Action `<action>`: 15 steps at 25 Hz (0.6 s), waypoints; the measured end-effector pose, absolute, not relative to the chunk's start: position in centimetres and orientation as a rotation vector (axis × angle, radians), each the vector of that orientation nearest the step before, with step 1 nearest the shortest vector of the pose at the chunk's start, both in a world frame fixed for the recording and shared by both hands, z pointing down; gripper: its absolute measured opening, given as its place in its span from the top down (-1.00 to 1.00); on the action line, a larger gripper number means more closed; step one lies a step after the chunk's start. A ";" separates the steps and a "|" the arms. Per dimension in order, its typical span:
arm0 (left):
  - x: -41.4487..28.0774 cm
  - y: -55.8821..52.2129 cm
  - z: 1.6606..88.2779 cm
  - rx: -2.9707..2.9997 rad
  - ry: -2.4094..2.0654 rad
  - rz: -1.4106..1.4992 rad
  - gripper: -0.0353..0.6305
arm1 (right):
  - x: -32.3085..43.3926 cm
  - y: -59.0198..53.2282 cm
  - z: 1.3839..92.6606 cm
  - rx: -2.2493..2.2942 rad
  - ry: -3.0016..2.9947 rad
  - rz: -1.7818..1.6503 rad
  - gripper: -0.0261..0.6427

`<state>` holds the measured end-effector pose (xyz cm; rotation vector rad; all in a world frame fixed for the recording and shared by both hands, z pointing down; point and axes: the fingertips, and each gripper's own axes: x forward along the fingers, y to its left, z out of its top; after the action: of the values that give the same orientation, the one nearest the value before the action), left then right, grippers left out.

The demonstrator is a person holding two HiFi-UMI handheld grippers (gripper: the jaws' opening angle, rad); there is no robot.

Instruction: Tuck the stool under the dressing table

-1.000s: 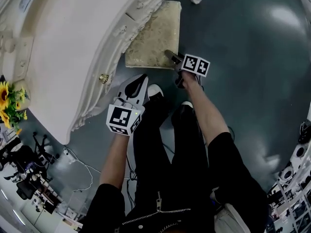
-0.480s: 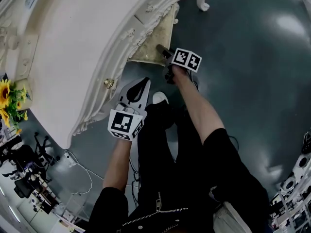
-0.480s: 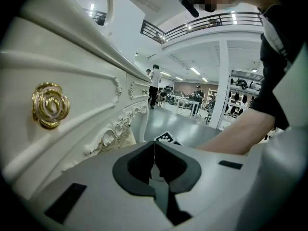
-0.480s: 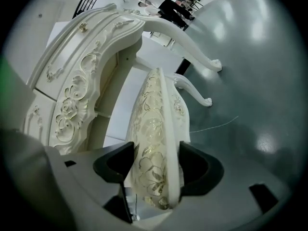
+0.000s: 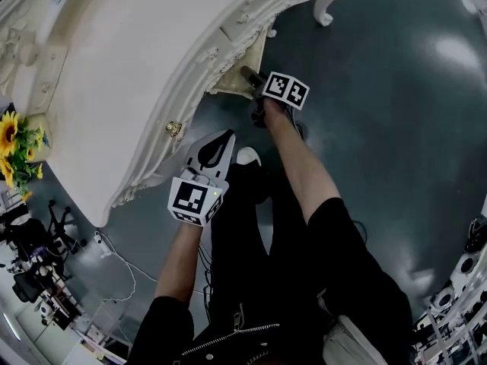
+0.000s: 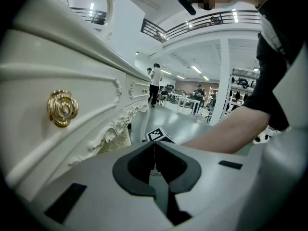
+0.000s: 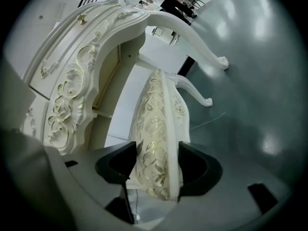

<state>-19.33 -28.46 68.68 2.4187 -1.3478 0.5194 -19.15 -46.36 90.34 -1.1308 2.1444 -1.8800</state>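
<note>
The stool (image 5: 245, 59), its cushion cream with a gold pattern, shows only as a narrow strip under the white carved dressing table (image 5: 114, 74). My right gripper (image 5: 248, 75) has the stool's near seat edge (image 7: 156, 129) between its jaws. They are closing, and both pads touch the cushion and the frame; my right gripper (image 7: 155, 170) is shut on it. My left gripper (image 5: 221, 137) hangs in front of the table's drawer front, apart from the stool. Its jaws (image 6: 155, 150) meet with nothing in them. A bit of the cushion (image 6: 115, 141) peeks out below the table's apron.
A gold rose knob (image 6: 62, 108) sits on the drawer close to my left gripper. The table's curved leg (image 5: 331, 2) stands at the far right, on grey-green floor. Sunflowers (image 5: 19, 147) are at the table's left end. A white cable (image 5: 125, 268) lies on the floor. My shoe (image 5: 247, 156) is below.
The stool has slid further under the dressing table, with my right gripper moving along on its edge. Much less of the cushion shows now. My left gripper has stayed about where it was.
</note>
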 end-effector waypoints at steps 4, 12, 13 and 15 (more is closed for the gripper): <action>-18.7 -28.0 66.8 2.420 -1.335 0.523 0.83 | -16.8 -44.6 88.7 -1.254 2.372 -1.756 0.42; -17.6 -26.9 58.9 2.410 -1.328 0.508 0.83 | -12.8 -40.0 78.1 -1.352 2.921 -1.298 0.90; -17.6 -26.9 57.8 2.408 -1.334 0.507 0.83 | -12.2 -39.6 76.0 -1.358 2.958 -1.223 0.90; -17.7 -27.0 55.4 2.404 -1.350 0.500 0.83 | -11.0 -38.9 71.4 -1.368 3.014 -1.081 0.90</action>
<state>-17.67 -26.95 55.40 2.4043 -1.3504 0.5004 -10.97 -38.94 71.45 -1.3675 3.0139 -1.0806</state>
